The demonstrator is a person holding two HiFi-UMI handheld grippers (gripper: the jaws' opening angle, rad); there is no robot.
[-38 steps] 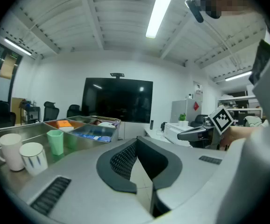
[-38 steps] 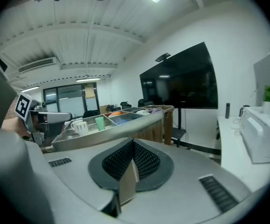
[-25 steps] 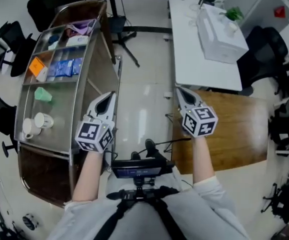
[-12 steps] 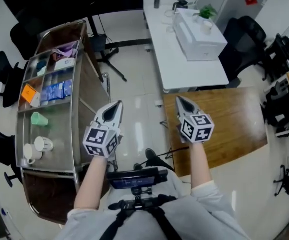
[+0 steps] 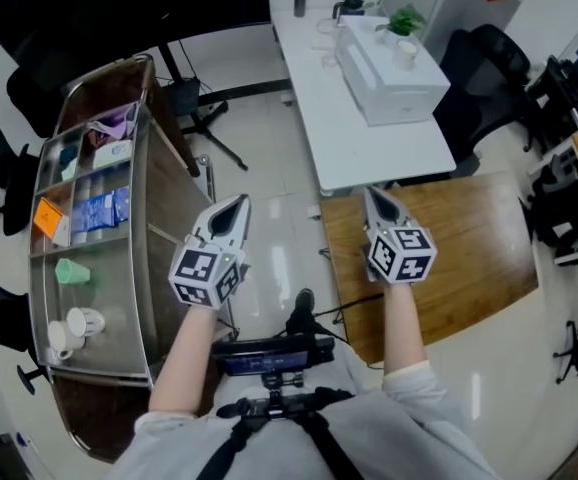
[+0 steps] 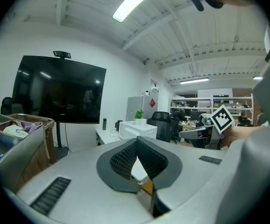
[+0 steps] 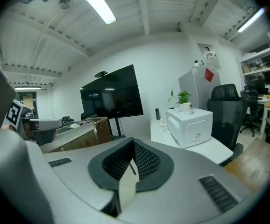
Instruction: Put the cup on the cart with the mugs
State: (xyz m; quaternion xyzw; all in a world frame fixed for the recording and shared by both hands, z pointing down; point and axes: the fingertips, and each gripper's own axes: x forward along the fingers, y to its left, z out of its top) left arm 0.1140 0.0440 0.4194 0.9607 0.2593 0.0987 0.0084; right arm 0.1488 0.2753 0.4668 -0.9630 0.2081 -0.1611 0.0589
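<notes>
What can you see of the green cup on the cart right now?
A small pale-green cup, plastic by the look, seemingly lying on its side, though too small to be sure. It rests in the near compartment of the cart's top shelf, apart from the two white mugs nearer the person, across a divider from the blue packets. Only the shelf touches it.

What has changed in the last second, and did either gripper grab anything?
The head view has swung toward the white table; the cart has slid left in it. The left gripper, earlier over the cart's edge, now hangs over the floor beside it. Nothing grabbed or released: it and the right gripper stay shut, empty. Green cup and mugs unmoved on the cart.
</notes>
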